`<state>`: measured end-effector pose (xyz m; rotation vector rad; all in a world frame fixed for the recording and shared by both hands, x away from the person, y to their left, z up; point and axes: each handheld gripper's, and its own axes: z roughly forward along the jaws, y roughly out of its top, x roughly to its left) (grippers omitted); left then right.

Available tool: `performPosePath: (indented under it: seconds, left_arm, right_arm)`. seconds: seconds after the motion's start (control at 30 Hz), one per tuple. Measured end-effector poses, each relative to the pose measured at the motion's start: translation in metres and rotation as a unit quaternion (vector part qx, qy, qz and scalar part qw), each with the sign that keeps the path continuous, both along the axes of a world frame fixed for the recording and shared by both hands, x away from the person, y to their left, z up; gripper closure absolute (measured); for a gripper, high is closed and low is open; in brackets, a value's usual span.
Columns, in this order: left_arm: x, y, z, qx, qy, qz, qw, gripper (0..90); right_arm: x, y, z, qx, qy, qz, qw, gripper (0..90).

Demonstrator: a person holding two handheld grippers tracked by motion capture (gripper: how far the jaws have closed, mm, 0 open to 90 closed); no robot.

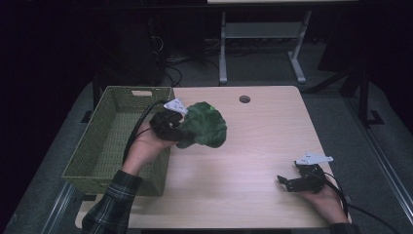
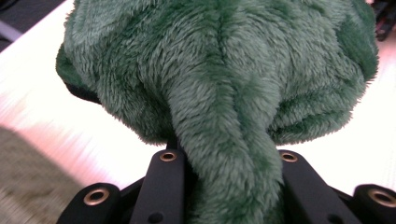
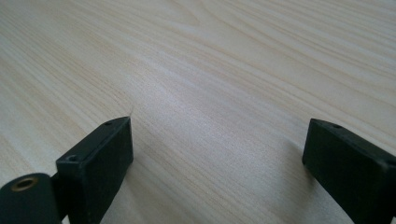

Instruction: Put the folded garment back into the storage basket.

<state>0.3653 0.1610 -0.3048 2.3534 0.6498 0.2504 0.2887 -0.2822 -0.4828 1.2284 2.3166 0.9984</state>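
Note:
A fluffy green plush toy (image 1: 204, 125) hangs above the wooden table (image 1: 253, 146), just right of the basket. My left gripper (image 1: 176, 127) is shut on it. In the left gripper view a narrow limb of the green plush toy (image 2: 224, 154) runs down between my two black jaws, and its bulk fills the frame above them. My right gripper (image 1: 288, 182) rests low near the table's front right edge, held by a hand. Its jaws stand wide apart over bare wood in the right gripper view, where the right gripper (image 3: 217, 144) has nothing between its fingers.
A woven olive-green basket (image 1: 92, 161) sits on the left part of the table, with nothing seen inside it. A round cable hole (image 1: 244, 99) lies near the far edge. Beyond the table, a desk's metal legs (image 1: 223, 53) stand on a dark floor.

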Motion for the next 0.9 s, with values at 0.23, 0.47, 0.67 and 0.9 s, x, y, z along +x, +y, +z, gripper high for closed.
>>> performPosePath:
  seconds: [0.23,0.47,0.67,0.9]
  left_arm:
    - [-0.001,0.037,0.006,0.002,-0.005,0.039,0.9992,74.1]
    - [-0.004,0.074,0.009,-0.002,-0.009,0.084,0.9964,74.1]
    - [-0.007,0.106,0.008,-0.001,-0.012,0.122,0.9925,74.1]
    - [-0.009,0.131,-0.001,-0.001,-0.005,0.155,0.9879,74.1]
  right_arm:
    - [0.003,0.001,-0.001,-0.008,0.008,-0.017,0.9998,0.0]
    - [0.003,0.002,-0.001,-0.008,0.009,-0.021,0.9997,0.0]
    - [0.003,0.002,-0.001,-0.007,0.009,-0.021,0.9997,0.0]
    - [0.003,0.002,-0.001,-0.008,0.009,-0.021,0.9997,0.0]
